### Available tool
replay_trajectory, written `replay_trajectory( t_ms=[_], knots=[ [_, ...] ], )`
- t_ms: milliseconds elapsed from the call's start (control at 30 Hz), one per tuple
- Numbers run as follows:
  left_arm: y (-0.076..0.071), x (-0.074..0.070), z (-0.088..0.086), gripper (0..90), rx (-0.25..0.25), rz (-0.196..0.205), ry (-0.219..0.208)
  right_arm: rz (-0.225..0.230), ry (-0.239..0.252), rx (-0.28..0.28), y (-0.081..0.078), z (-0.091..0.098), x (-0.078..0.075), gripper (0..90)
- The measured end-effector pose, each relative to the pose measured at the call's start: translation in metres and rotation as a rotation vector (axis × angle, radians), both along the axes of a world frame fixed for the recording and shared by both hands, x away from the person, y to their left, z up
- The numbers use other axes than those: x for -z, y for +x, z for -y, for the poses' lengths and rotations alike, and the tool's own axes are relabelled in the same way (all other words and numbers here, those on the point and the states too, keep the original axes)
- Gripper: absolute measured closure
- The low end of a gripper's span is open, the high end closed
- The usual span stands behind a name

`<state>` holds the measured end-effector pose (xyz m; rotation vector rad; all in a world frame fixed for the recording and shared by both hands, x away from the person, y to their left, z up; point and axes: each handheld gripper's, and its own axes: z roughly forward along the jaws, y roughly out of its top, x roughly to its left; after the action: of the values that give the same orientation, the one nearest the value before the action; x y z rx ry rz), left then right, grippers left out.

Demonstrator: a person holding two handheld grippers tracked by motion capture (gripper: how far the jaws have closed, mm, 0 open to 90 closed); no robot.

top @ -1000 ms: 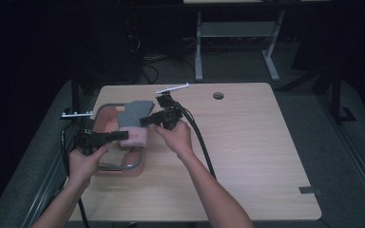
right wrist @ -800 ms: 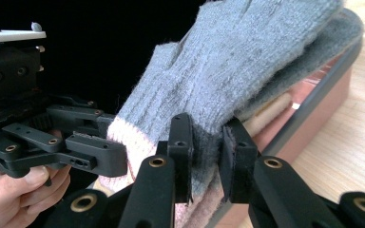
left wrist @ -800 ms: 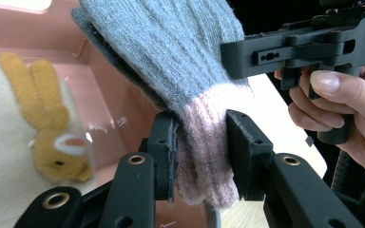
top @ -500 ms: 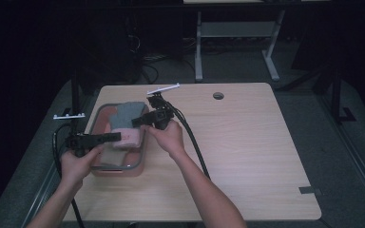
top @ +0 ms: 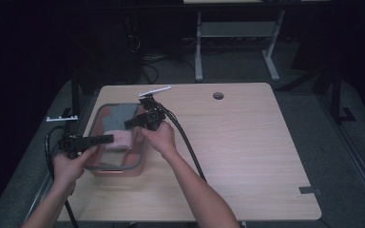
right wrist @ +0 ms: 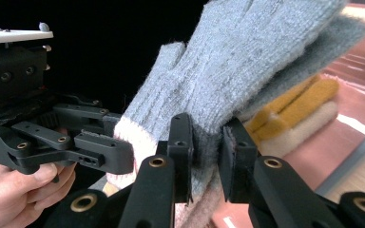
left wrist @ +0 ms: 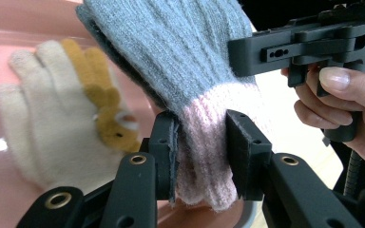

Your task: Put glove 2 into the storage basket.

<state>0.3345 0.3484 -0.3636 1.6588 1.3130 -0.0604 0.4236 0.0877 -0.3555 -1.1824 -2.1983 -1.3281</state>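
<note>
A pair of grey knit gloves [top: 119, 116] with pink cuffs [top: 119, 141] hangs over a pink bin [top: 138, 164] at the table's left. My left gripper [top: 108, 138] is shut on the pink cuff [left wrist: 204, 156]; its pads [left wrist: 237, 142] pinch the knit. My right gripper [top: 129, 123] is shut on the grey part [right wrist: 247, 61] just above the cuff, pads [right wrist: 233, 147] pressed into it. The two grippers face each other, close together, with the gloves stretched between them. A cream glove [left wrist: 52, 123] with a yellow animal pattern lies on the bin's floor underneath.
The pink bin has a grey rim and sits by the table's left edge. A round cable hole [top: 218, 95] is at the far middle of the wooden tabletop [top: 256, 156]. Cables trail from both grippers across the table.
Both hands have carried the grey gloves to the left and slightly down over the bin. Both grips have held throughout.
</note>
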Motion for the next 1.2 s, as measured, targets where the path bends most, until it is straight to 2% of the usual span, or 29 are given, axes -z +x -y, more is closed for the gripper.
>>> replay_trajectory(
  t_ms=[400,567,767,833,900,967,1067,1200],
  knots=[
    [0.004,0.012,-0.014,66.2,-0.014,-0.047,0.05,-0.033,-0.01,-0.02,0.006,-0.018,0.018,76.5],
    [0.004,0.014,-0.016,66.2,-0.027,-0.066,0.11,-0.044,-0.02,-0.03,0.007,-0.025,0.026,76.4],
    [0.006,0.018,-0.018,66.2,-0.035,-0.093,0.136,-0.058,-0.049,-0.038,0.008,-0.033,0.032,76.3],
    [0.007,0.021,-0.018,66.2,-0.033,-0.106,0.165,-0.061,-0.056,-0.038,0.009,-0.035,0.034,76.1],
    [0.006,0.024,-0.016,66.4,-0.034,-0.106,0.219,-0.068,-0.066,-0.043,0.01,-0.037,0.036,75.7],
    [0.006,0.027,-0.014,69.5,-0.033,-0.115,0.249,-0.07,-0.082,-0.044,0.01,-0.039,0.037,75.2],
    [0.007,0.031,-0.012,68.1,-0.038,-0.121,0.253,-0.068,-0.117,-0.047,0.01,-0.042,0.039,74.6],
    [0.007,0.031,-0.01,67.1,-0.035,-0.119,0.287,-0.061,-0.144,-0.043,0.01,-0.043,0.041,72.0]
  ],
)
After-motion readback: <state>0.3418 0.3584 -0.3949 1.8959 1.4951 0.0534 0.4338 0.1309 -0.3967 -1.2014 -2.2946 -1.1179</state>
